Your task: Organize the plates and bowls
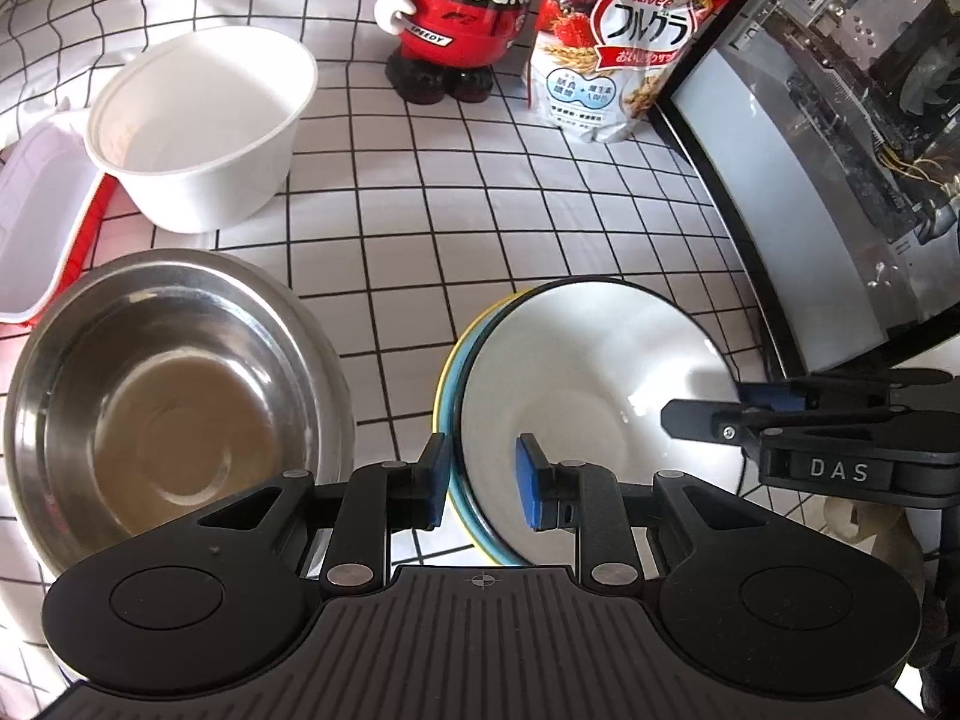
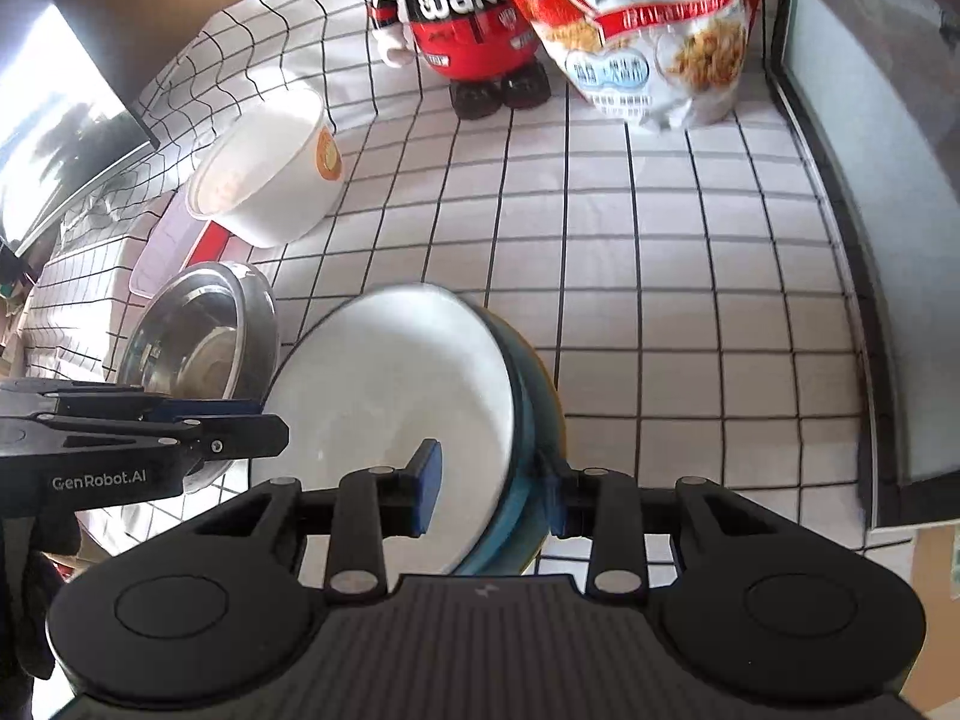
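Clearly round glossy white bowl (image 1: 594, 384) in both tools, dented steel bowl (image 1: 162, 396) beside

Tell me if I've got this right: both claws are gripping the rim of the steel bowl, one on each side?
Not quite. Both claws, left and right, straddle the rim of the white bowl, one on each side. The steel bowl sits untouched beside it, as the left wrist view shows.

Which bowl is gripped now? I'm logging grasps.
The white-lined, blue-walled bowl, with both grippers' fingers straddling its rim; the steel bowl and white paper bowl stand untouched.
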